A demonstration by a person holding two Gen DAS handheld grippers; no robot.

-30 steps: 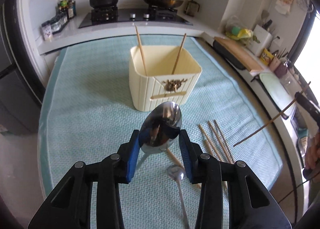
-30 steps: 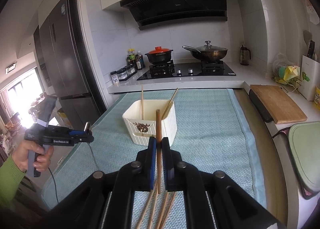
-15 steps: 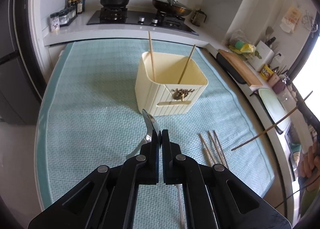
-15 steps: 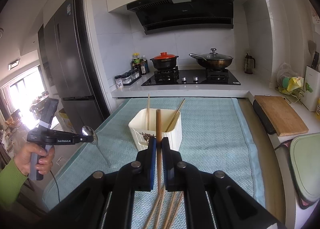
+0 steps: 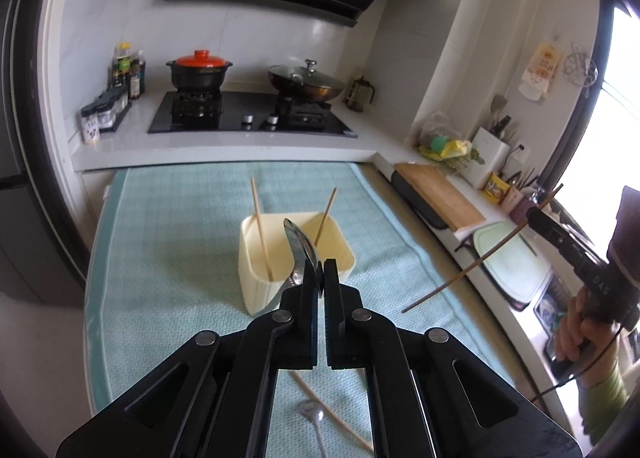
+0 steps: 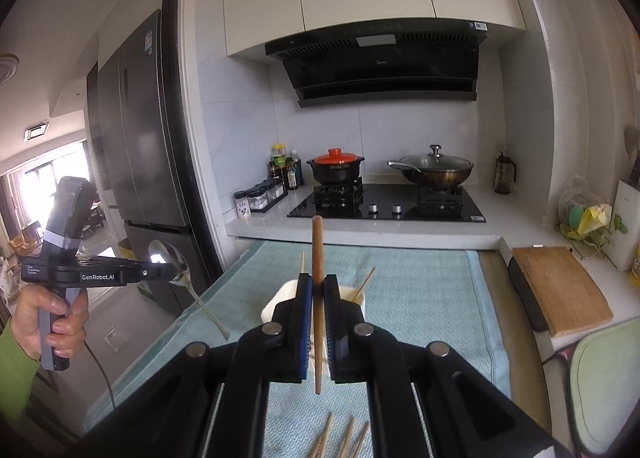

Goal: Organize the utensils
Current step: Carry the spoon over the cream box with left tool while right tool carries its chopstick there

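My left gripper [image 5: 319, 272] is shut on a steel spoon [image 5: 301, 250], held edge-on in the air just in front of the cream utensil holder [image 5: 256, 290]. Two chopsticks [image 5: 261, 229] lean inside the holder. My right gripper [image 6: 317, 288] is shut on a wooden chopstick [image 6: 317, 258], held upright above the mat, with the holder [image 6: 276, 304] just beyond it. The right wrist view shows the left gripper [image 6: 170, 272] with the spoon [image 6: 176, 264], handle hanging down. The left wrist view shows the chopstick [image 5: 480, 258] held at the right.
Loose chopsticks [image 6: 344, 438] lie on the teal mat [image 6: 420, 298] near me. A second spoon [image 5: 314, 418] and a chopstick [image 5: 332, 414] lie under the left gripper. A cutting board [image 6: 560, 286] lies right; the stove [image 6: 384, 206] with pots stands behind.
My left gripper has closed on the spoon and lifted it, tilting up toward the holder. My right gripper has risen with its chopstick and pitched up.
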